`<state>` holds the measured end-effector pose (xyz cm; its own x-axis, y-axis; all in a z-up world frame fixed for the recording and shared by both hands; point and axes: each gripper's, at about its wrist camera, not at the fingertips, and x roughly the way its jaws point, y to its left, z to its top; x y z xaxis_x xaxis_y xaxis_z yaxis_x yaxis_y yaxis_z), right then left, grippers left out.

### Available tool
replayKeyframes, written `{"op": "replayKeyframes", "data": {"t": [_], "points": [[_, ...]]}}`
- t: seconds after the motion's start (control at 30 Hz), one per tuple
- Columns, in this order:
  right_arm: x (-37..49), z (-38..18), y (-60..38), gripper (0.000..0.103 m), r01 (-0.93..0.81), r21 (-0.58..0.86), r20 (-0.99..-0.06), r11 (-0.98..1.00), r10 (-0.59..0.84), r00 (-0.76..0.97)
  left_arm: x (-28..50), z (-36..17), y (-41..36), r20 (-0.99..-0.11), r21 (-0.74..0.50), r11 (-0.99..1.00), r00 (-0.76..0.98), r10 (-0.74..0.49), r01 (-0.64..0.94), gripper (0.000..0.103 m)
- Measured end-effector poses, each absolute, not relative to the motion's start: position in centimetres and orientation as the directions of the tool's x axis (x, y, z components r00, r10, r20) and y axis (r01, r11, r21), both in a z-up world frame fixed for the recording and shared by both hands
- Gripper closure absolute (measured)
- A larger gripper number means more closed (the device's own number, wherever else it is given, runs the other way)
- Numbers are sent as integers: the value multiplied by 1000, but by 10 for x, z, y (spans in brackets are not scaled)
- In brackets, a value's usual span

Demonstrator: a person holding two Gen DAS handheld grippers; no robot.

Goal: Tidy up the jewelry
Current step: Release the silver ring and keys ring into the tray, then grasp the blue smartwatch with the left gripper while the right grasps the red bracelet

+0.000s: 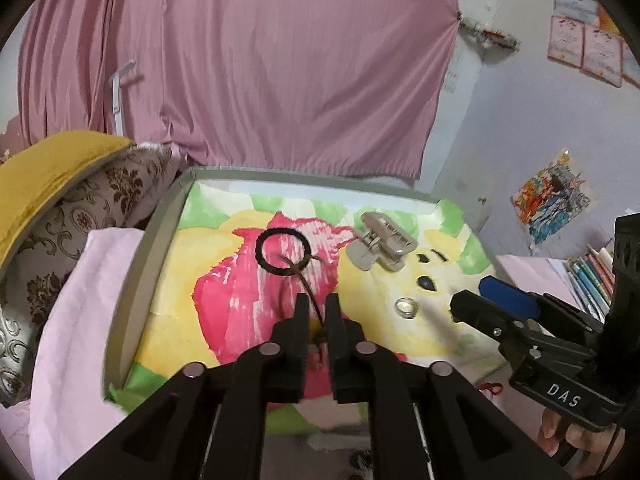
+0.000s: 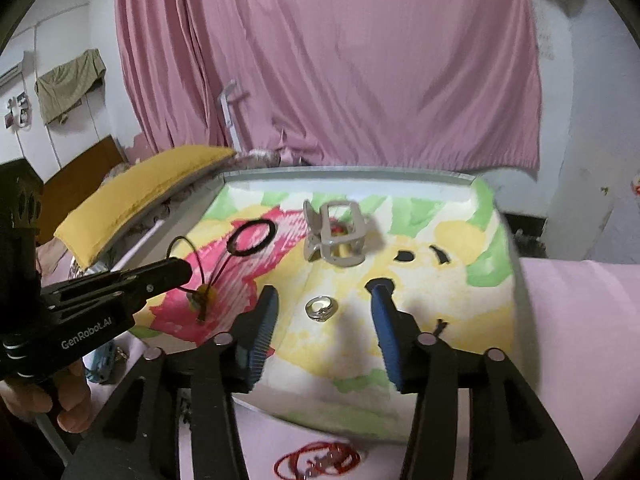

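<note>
Because the ring (image 2: 321, 307) lies loose on the painted tray (image 2: 460, 179), my right claw (image 2: 325, 300) straddles it half-wide, empty; my left claw (image 1: 316, 312) stands narrow around the corded pendant (image 2: 204, 294).

A grey-rimmed tray (image 2: 348, 171) lined with a cloth painted in pink, yellow and green (image 2: 440, 312) rests on a bed covered by a pale pink sheet (image 2: 580, 320). On the cloth lie a black hair tie (image 2: 251, 237), a beige claw clip (image 2: 334, 238), a silver ring (image 2: 321, 307) and a brown cord with a yellow bead (image 2: 205, 295). A red beaded string (image 2: 318, 460) lies on the sheet beside the tray's near edge.
</note>
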<state>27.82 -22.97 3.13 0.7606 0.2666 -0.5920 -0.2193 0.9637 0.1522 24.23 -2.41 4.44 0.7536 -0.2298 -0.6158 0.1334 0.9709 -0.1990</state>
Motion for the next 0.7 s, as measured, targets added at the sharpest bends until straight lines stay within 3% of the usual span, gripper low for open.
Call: {"op": "replayKeyframes", "data": {"t": [0.03, 0.1, 0.17, 0.33, 0.4, 0.6, 0.7], "points": [[273, 35, -231, 53, -216, 145, -578, 966, 259, 773, 236, 46, -24, -602, -199, 971, 765, -230, 135, 84], [264, 40, -234, 49, -213, 138, -557, 967, 254, 791, 224, 50, -22, -568, -209, 968, 788, -236, 139, 63], [252, 45, -237, 44, -213, 135, -530, 968, 252, 809, 212, 55, -21, -528, -213, 967, 816, -236, 142, 48], [222, 53, -245, 34, -208, 124, -467, 970, 242, 850, 183, 65, -18, -441, -201, 969, 871, -218, 140, 36], [208, 56, -246, 27, -207, 118, -443, 971, 238, 864, 171, 68, -17, -410, -191, 972, 889, -203, 134, 25], [175, 62, -246, 13, -205, 94, -388, 974, 226, 894, 138, 71, -11, -368, -173, 978, 914, -172, 115, 11], [160, 64, -245, 12, -209, 75, -377, 975, 222, 899, 121, 71, -6, -356, -158, 982, 922, -152, 101, 4]]}}
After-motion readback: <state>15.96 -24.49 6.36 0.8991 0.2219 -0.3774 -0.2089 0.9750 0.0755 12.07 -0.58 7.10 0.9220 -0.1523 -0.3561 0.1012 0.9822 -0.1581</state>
